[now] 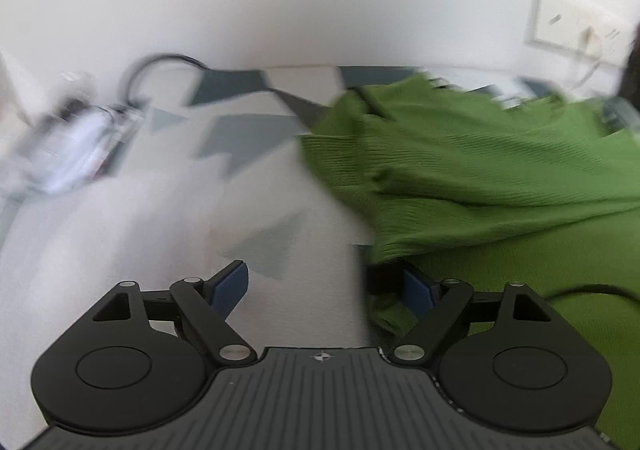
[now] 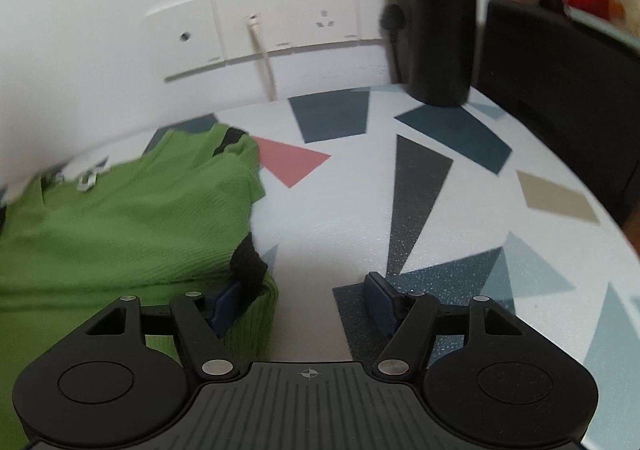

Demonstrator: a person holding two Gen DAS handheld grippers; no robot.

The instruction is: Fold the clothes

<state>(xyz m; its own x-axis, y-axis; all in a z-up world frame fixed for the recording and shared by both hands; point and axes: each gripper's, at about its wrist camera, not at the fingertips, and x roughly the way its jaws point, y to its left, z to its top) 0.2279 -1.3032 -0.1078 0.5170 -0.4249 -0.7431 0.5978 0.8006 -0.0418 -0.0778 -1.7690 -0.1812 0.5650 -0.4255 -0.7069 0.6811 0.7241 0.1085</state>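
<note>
A green ribbed garment (image 1: 480, 177) lies crumpled on the patterned table (image 1: 120, 234), filling the right half of the left wrist view. My left gripper (image 1: 324, 290) is open wide at its left edge; the cloth's hem with dark trim drapes over the right finger, and bare table lies between the pads. In the right wrist view the same garment (image 2: 120, 234) fills the left side. My right gripper (image 2: 304, 306) is open at its right edge. A black cuff (image 2: 248, 264) hangs over its left finger, and the right finger sits over bare table.
A tall black bottle (image 2: 438, 17) stands at the table's back by the wall sockets (image 2: 288, 29), with a white cable (image 2: 266, 65) hanging from them. A black chair back (image 2: 560, 97) is at the far right. A blurred clear packet (image 1: 76, 149) and black cable loop (image 1: 160, 63) lie back left.
</note>
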